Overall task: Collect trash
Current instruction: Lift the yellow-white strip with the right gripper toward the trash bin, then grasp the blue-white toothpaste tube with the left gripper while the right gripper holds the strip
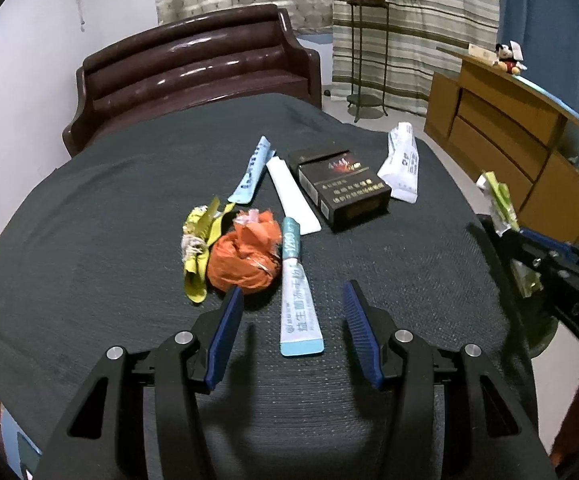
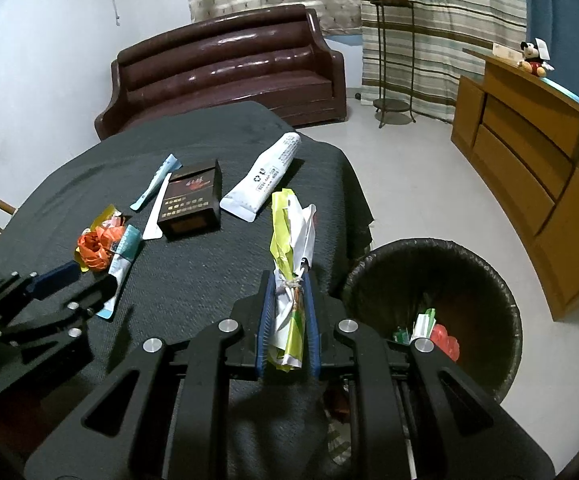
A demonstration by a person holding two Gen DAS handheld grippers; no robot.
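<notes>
Crumpled yellow-green and white wrapper bundle (image 2: 291,280) pinched tight in my right tool (image 2: 288,280), above dark cloth desk (image 2: 193,276) edge, just beside black-lined bin (image 2: 505,300). Left tool (image 1: 293,300) wide, straddling pale blue sachet (image 1: 298,300). Risk: letting go early, bundle lands on floor.

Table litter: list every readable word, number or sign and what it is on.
"1200": teal end of the long sachet.
Recycling sign, with digits too blurred to read: white tube.
Chinese print on the sachet and the dark box: too blurred to read.
</notes>
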